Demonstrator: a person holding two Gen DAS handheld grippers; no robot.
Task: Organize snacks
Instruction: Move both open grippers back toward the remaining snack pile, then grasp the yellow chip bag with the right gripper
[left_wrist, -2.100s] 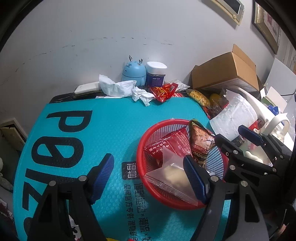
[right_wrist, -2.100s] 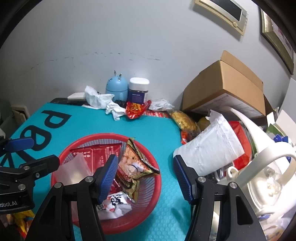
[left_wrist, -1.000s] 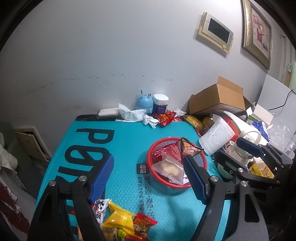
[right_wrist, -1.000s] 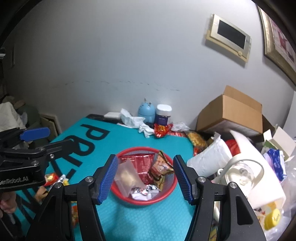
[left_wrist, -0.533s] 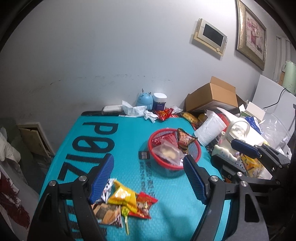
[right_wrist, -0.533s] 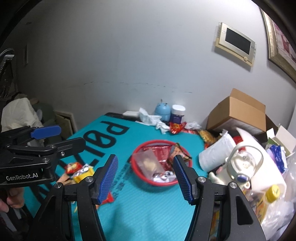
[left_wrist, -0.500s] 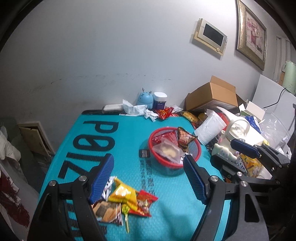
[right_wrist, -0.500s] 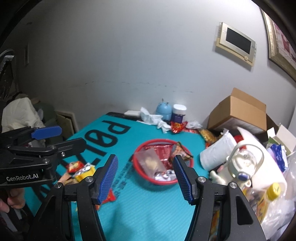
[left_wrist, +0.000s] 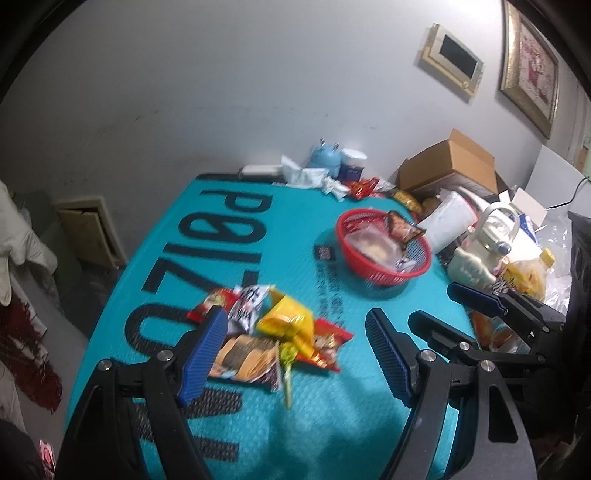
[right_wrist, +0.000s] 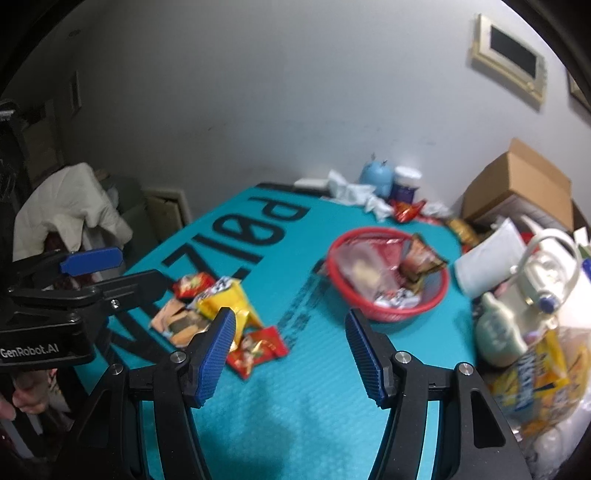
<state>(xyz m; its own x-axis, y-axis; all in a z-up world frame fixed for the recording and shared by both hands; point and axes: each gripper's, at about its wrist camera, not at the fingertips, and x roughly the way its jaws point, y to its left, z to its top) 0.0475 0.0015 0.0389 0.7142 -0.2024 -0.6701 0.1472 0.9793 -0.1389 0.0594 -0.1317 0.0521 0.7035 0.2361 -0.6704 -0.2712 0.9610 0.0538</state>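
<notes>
Both grippers hover over the teal, black-lettered worktop (left_wrist: 295, 229), fingers parted and grasping nothing: the left gripper (left_wrist: 295, 354) spread wide, the right gripper (right_wrist: 290, 354) less so. The loose heap of crinkly foil snack packets (left_wrist: 273, 332) lies between the left fingers' tips, at about eleven o'clock from the right gripper. The round red mesh plastic basket (left_wrist: 384, 275), already holding several packets, sits well apart at roughly one o'clock. I'd pick the top yellow packet (left_wrist: 286, 321) alone: come down steeply, straddle one puffed edge, and close gently so neighbours don't drag along.
</notes>
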